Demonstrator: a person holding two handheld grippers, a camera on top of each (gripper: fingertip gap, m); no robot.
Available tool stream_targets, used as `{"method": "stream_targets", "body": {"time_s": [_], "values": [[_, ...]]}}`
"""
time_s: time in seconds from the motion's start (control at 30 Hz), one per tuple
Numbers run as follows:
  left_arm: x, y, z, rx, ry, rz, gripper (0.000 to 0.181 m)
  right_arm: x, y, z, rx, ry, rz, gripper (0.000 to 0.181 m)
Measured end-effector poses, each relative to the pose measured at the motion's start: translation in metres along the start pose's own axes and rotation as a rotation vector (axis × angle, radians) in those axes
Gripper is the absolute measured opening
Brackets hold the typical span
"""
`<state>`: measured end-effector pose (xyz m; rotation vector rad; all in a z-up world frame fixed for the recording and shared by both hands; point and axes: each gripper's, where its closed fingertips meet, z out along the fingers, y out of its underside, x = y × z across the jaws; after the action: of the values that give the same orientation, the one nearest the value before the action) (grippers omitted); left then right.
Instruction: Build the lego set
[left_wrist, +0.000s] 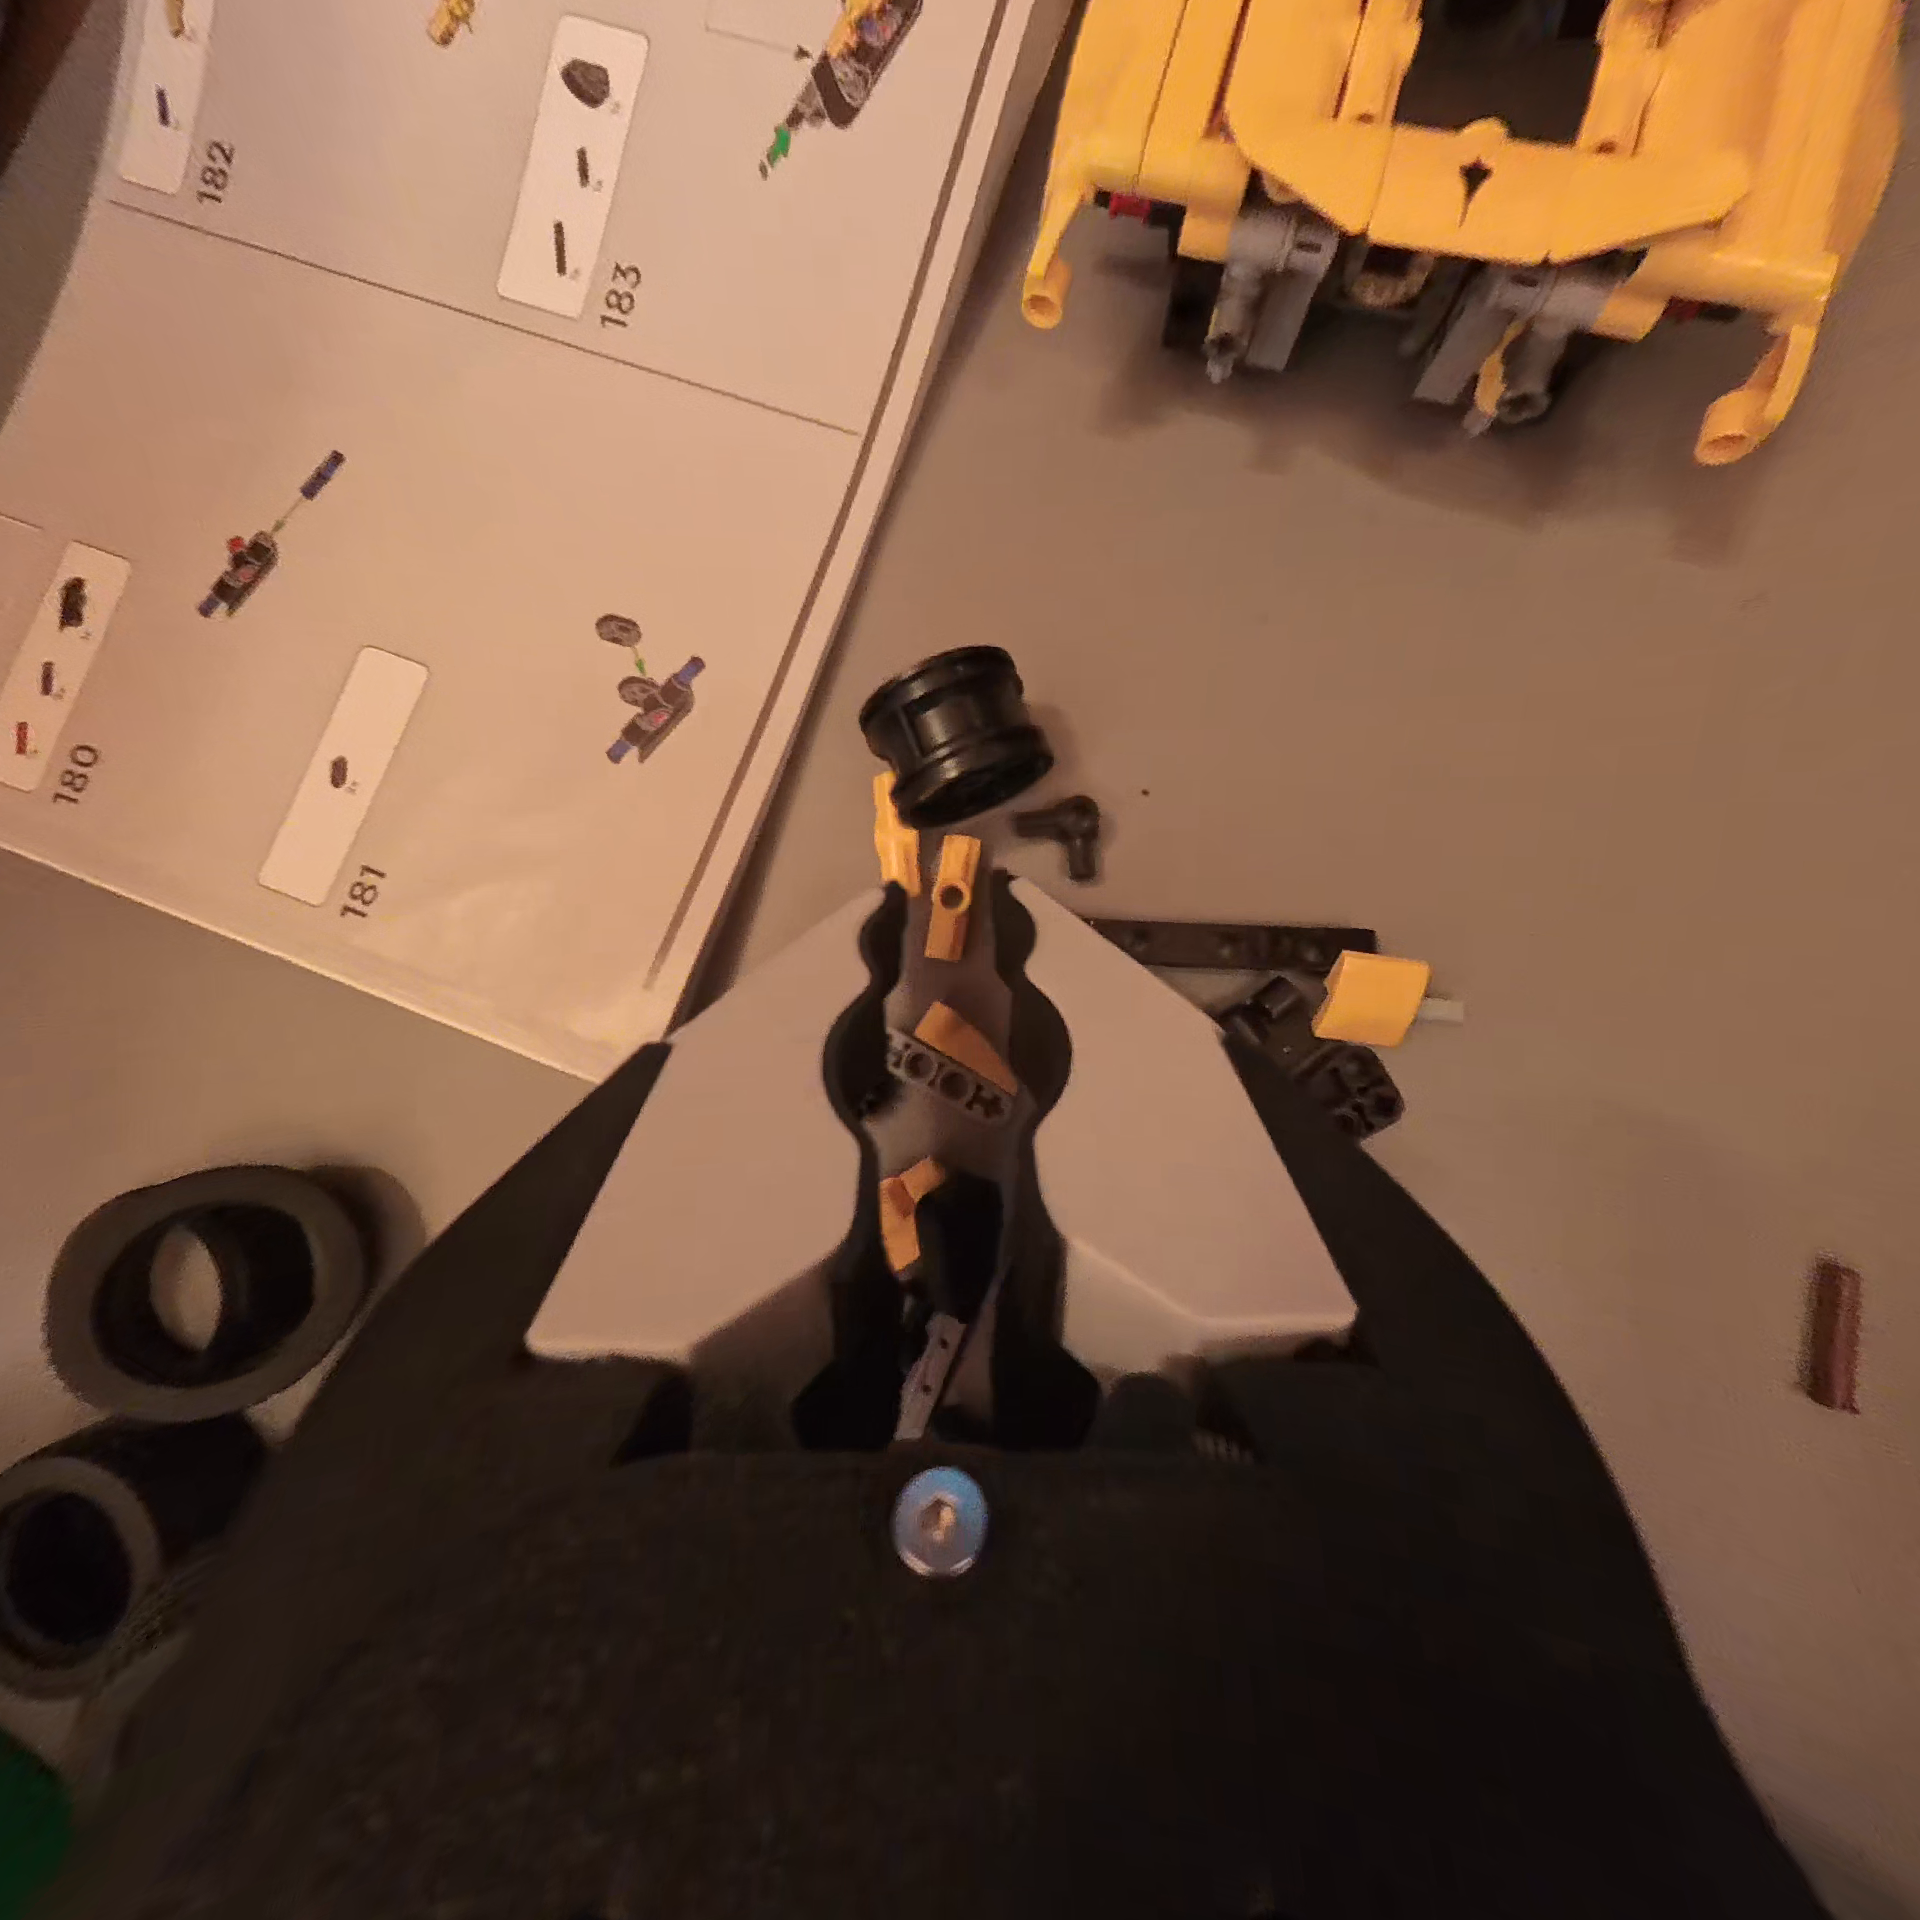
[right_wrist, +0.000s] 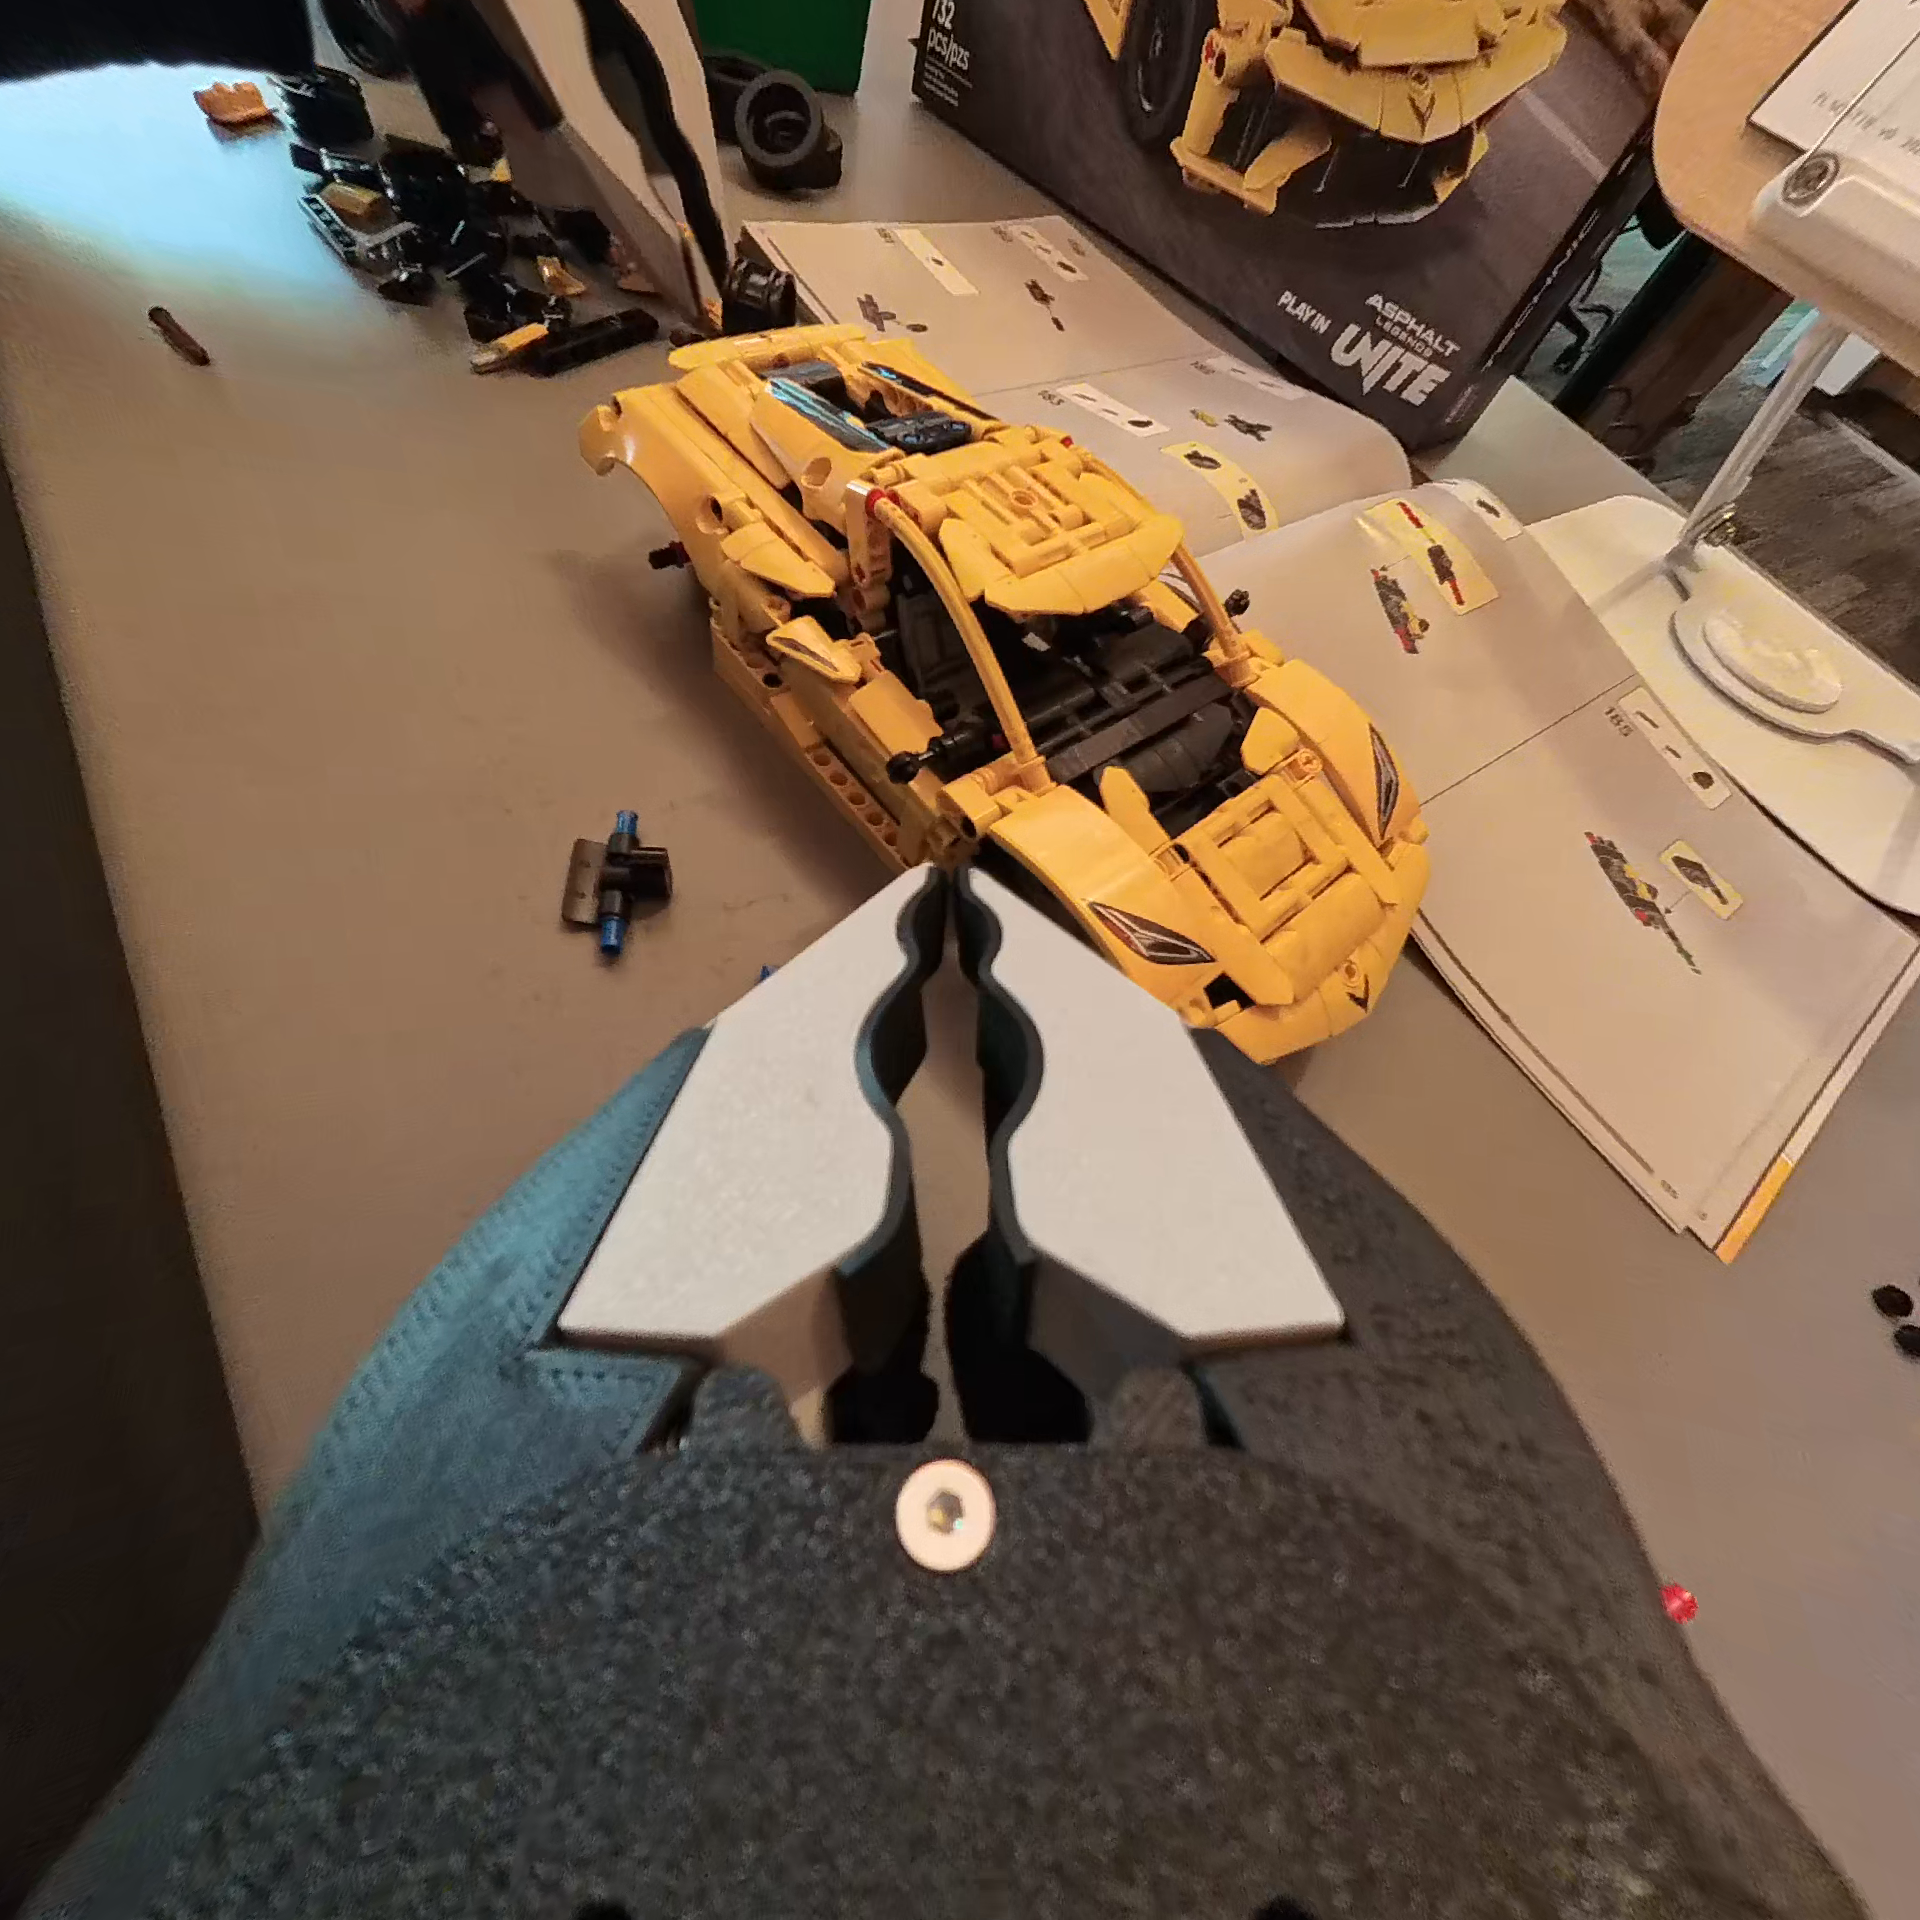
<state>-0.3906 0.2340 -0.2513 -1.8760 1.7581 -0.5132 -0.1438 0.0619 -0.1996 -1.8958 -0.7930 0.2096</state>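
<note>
Lego car (right_wrist: 997, 665), yellow and partly built, sat on the grey table (right_wrist: 364, 675) beside the open instruction book (right_wrist: 1621, 831). The right gripper (right_wrist: 951, 883) was near the car's front, its fingers almost together and holding nothing. The left gripper (left_wrist: 940, 894) hung over small loose pieces, its fingers a little apart with nothing held. A black wheel rim (left_wrist: 954, 732) lay just past its tips. Two black tyres (left_wrist: 197, 1288) lay to the left.

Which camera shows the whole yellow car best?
The right wrist view. There the yellow car sits on the grey table whole, from nose to tail. The left wrist view catches only one end of the car, cut off by the top edge.
</note>
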Motion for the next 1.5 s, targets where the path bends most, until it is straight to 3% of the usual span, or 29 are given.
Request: {"method": "stream_targets", "body": {"time_s": [0.03,0.23,0.37,0.47,0.63,0.77,0.87,1.0,1.13,1.23,1.3,1.4,1.5], "values": [[0.001,-0.001,0.000,0.002,0.013,-0.004,0.007,0.000,0.000,0.000,-0.001,-0.003,0.001,0.000],[-0.001,-0.002,-0.013,-0.022,-0.034,-0.036,0.006,0.000,0.001,0.000,-0.002,-0.009,0.011,0.000],[0.011,-0.042,-0.046,0.159,-0.082,-0.100,0.006,0.001,0.002,0.001,-0.004,-0.016,0.026,0.000],[0.057,-0.080,-0.055,0.318,0.020,-0.096,0.006,0.000,0.004,0.002,-0.012,-0.021,0.028,0.000],[0.151,-0.107,-0.015,0.345,0.291,-0.133,0.006,-0.002,0.007,0.004,-0.024,-0.025,0.018,0.000],[0.182,-0.094,0.026,0.185,0.267,-0.069,0.006,-0.001,0.007,0.003,-0.027,-0.023,0.020,0.000],[0.181,-0.088,0.036,0.116,0.181,0.012,0.006,-0.001,0.007,0.003,-0.027,-0.022,0.018,0.000],[0.187,-0.081,0.045,0.075,0.190,0.026,0.007,-0.002,0.008,0.004,-0.034,-0.025,0.017,0.000],[0.186,-0.084,0.037,0.112,0.204,0.012,0.033,-0.002,0.009,0.003,-0.036,-0.022,0.017,0.000],[0.150,-0.097,0.011,0.250,0.121,-0.135,0.033,-0.002,0.009,0.003,-0.034,-0.020,0.016,0.000],[0.117,-0.092,-0.003,0.284,0.011,-0.240,0.031,-0.002,0.009,0.003,-0.034,-0.021,0.015,0.000],[0.094,-0.081,-0.009,0.278,-0.099,-0.269,0.031,-0.002,0.010,0.003,-0.041,-0.020,0.013,0.000],[0.089,-0.072,0.005,0.213,-0.152,-0.240,0.042,-0.003,0.011,0.004,-0.047,-0.025,0.014,0.000]]}}
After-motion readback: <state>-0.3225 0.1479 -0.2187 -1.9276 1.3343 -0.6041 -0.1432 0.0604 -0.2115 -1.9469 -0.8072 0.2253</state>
